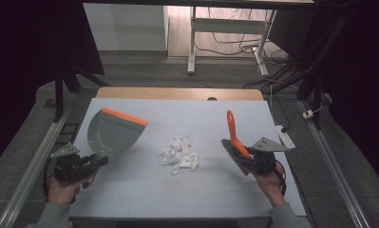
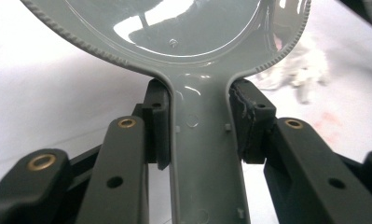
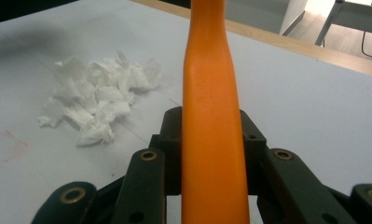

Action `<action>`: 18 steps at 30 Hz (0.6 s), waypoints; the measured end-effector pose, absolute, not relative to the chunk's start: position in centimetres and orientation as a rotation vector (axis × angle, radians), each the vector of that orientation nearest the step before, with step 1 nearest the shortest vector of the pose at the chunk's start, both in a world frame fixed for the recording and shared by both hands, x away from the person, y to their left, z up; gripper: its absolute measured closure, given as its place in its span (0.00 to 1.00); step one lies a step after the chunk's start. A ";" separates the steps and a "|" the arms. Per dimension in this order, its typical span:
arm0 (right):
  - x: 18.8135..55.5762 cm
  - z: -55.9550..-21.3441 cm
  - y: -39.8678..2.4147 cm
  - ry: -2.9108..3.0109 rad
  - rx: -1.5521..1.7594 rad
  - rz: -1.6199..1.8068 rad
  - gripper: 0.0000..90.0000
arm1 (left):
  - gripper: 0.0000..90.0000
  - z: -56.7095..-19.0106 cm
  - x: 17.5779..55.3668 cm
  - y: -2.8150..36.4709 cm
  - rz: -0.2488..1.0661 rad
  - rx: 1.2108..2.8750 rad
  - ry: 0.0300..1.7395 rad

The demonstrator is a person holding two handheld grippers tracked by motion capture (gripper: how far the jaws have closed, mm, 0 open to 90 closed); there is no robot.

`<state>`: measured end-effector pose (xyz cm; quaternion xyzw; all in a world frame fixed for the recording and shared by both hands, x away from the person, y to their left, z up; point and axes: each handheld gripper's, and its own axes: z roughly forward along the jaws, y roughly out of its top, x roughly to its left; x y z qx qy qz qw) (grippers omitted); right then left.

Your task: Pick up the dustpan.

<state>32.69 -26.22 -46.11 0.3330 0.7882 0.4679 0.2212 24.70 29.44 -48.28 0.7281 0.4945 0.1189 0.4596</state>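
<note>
Left gripper view: ribbed dustpan (image 2: pixel 174 32) rim, unlike high view's orange edge

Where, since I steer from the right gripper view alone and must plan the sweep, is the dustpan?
Observer: On the left of the table, in the high view. The dustpan is grey with an orange lip on its far edge.
Operator: Is it held?
Observer: Yes. The left gripper is shut on its handle, with the fingers pressing both sides.
Operator: And my pile?
Observer: The paper scraps lie between the dustpan and the brush in the right gripper.
</note>
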 end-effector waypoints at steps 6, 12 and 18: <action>32.7 -45.4 -25.9 2.162 0.904 1.313 0.78 | 0.68 -47.8 24.6 29.2 0.257 1.803 1.121; 33.4 -45.4 -25.2 2.166 0.903 1.309 0.78 | 0.68 -47.4 24.7 29.1 0.241 1.829 1.071; 33.8 -45.3 -24.8 2.166 0.914 1.323 0.78 | 0.68 -47.3 24.6 29.1 0.204 1.846 1.027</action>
